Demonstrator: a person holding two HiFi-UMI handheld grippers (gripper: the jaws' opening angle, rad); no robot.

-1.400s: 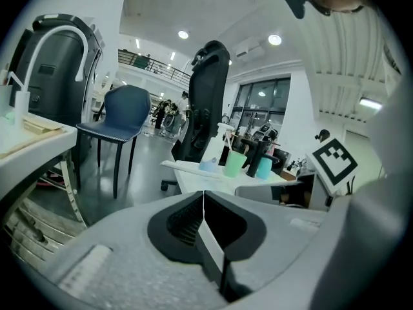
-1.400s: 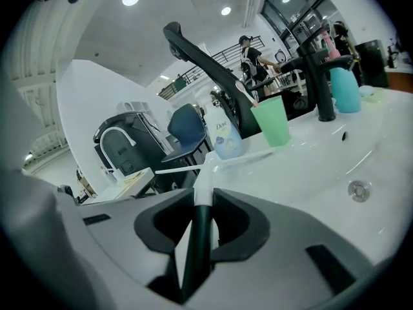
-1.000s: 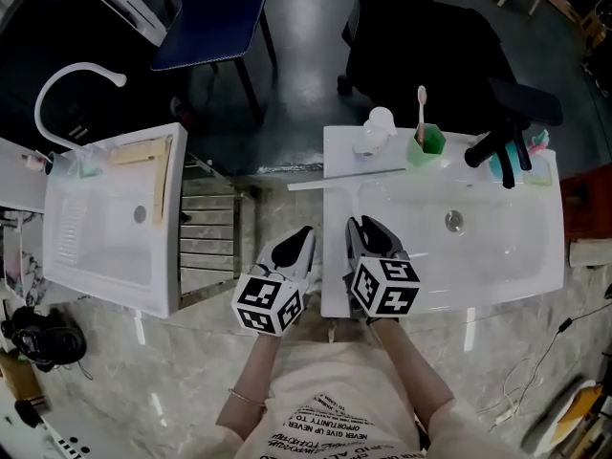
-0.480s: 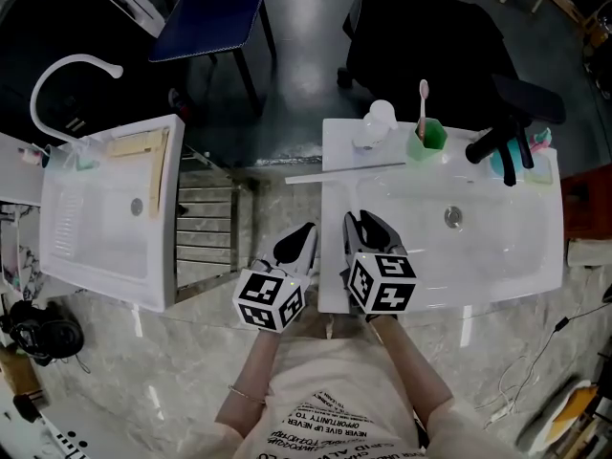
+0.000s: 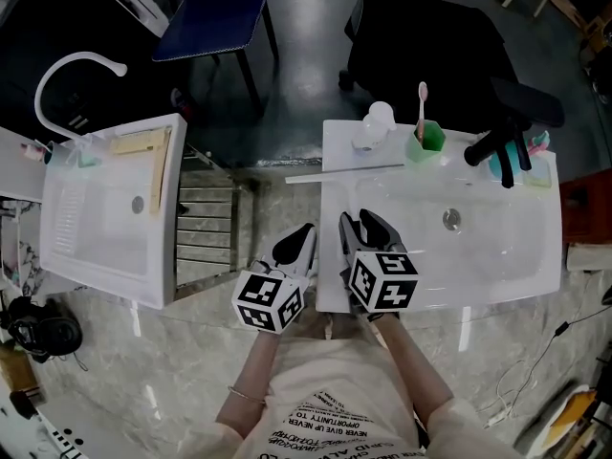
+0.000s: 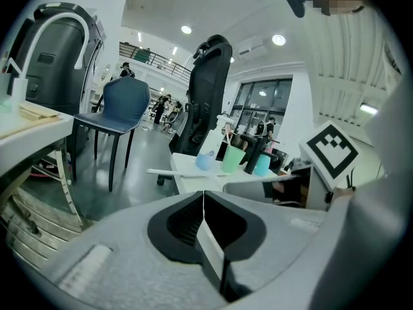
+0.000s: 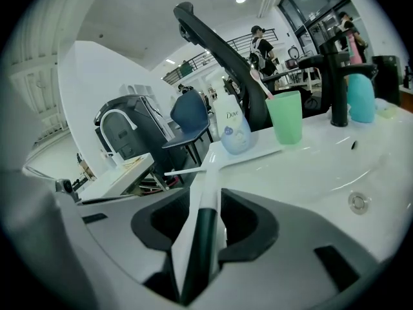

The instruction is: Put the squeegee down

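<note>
The white squeegee (image 5: 345,172) lies on the near left part of the white washbasin (image 5: 497,277). Its blade is across the far end and its handle points back at me. In the right gripper view the dark handle (image 7: 202,228) runs between the jaws. My right gripper (image 5: 361,224) is around that handle, and its jaws are opening with small gaps at the pads. My left gripper (image 5: 302,231) hovers just left of the basin's edge, over the floor. Its jaws are shut with nothing in them, meeting in a thin line (image 6: 204,196).
At the basin's back stand a white Dove bottle (image 5: 376,127), a green cup with a toothbrush (image 5: 426,142), a black faucet (image 5: 497,146) and a teal cup (image 5: 505,166). A second white sink unit (image 5: 105,218) and a metal rack (image 5: 206,232) are at left. Chairs (image 5: 212,8) stand behind.
The right gripper's jaws have spread wider around the squeegee handle. Both hands and the squeegee stay where they were.
</note>
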